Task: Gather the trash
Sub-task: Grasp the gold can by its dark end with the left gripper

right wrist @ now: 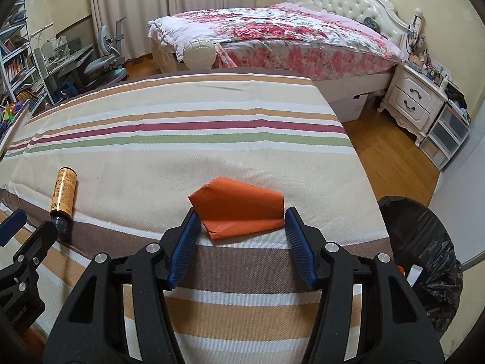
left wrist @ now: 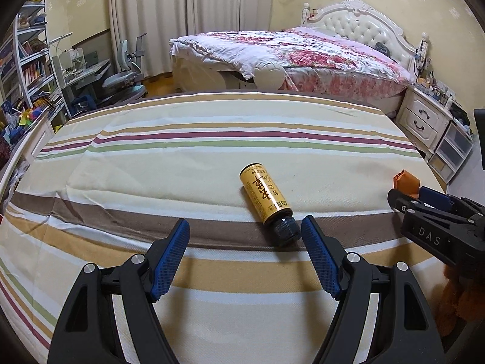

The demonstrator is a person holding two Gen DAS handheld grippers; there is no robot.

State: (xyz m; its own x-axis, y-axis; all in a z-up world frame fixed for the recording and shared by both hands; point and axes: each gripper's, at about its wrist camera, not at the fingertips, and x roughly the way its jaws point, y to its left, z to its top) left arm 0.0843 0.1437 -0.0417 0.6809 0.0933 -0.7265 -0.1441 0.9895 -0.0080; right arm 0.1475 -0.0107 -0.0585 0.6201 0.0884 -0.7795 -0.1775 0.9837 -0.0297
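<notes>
A small yellow-labelled bottle (left wrist: 267, 198) with a black cap lies on its side on the striped cloth (left wrist: 151, 166). My left gripper (left wrist: 245, 227) is open, its right finger just beside the cap. A folded orange paper (right wrist: 239, 212) lies on the cloth; my right gripper (right wrist: 241, 215) is open with the paper's near edge between its fingertips. The bottle also shows at the left of the right wrist view (right wrist: 63, 192). The right gripper shows at the right of the left wrist view (left wrist: 406, 200), with the orange paper (left wrist: 406, 183) beyond it.
A bin lined with a black bag (right wrist: 421, 242) stands on the wood floor at the cloth's right edge. A bed with a floral quilt (right wrist: 288, 36) lies beyond. A white nightstand (right wrist: 415, 103) is at right; desk, chair and bookshelves (left wrist: 33, 69) at left.
</notes>
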